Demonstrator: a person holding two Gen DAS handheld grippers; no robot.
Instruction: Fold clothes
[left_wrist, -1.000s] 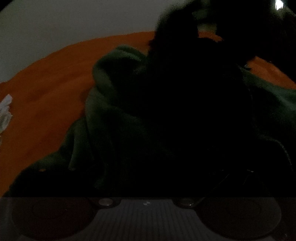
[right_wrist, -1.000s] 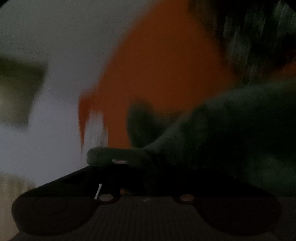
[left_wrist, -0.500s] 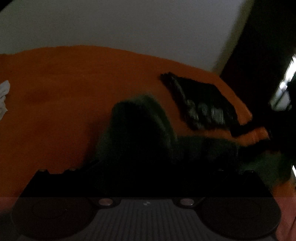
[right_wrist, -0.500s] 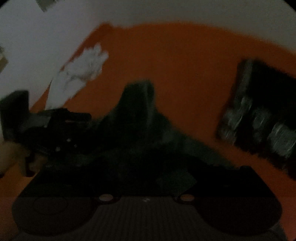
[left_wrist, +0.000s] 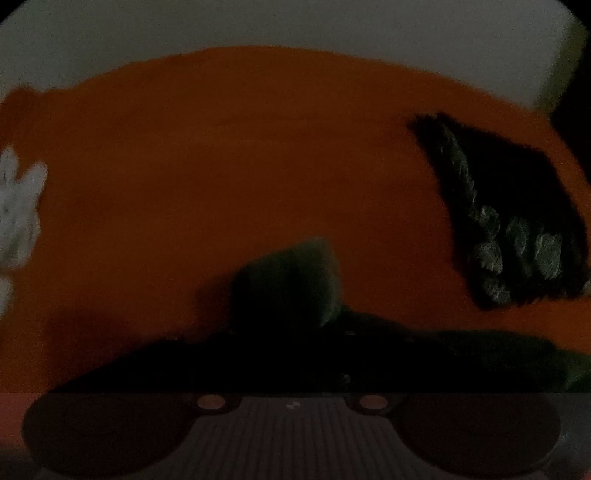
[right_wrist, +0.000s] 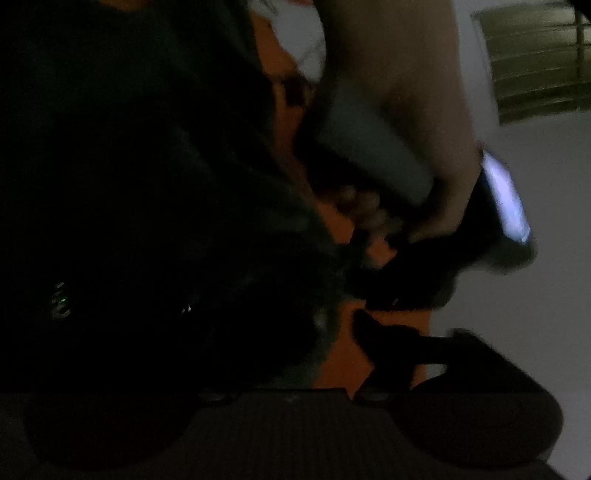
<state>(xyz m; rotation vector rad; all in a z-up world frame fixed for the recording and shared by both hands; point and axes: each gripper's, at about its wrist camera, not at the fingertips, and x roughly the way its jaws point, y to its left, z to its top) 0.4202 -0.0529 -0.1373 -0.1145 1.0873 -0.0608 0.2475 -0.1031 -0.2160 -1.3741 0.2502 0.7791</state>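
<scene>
While dim light hides most detail, the orange bed cover (left_wrist: 207, 177) fills the left wrist view as the broadest surface. On it, at the bottom edge just ahead of the left gripper (left_wrist: 291, 354), lies the dark green garment (left_wrist: 288, 288): soft, fleecy, bunched into a rounded hump with a long fold trailing right. A black patterned garment (left_wrist: 517, 221) lies flat, well apart at the right; a white cloth (left_wrist: 18, 206) sits at the left edge. The left gripper's jaws are closing, green cloth bunched between them; whether the pads press it I cannot tell. The right gripper (right_wrist: 295, 354) is closing too, dark cloth against it, grip unclear.
</scene>
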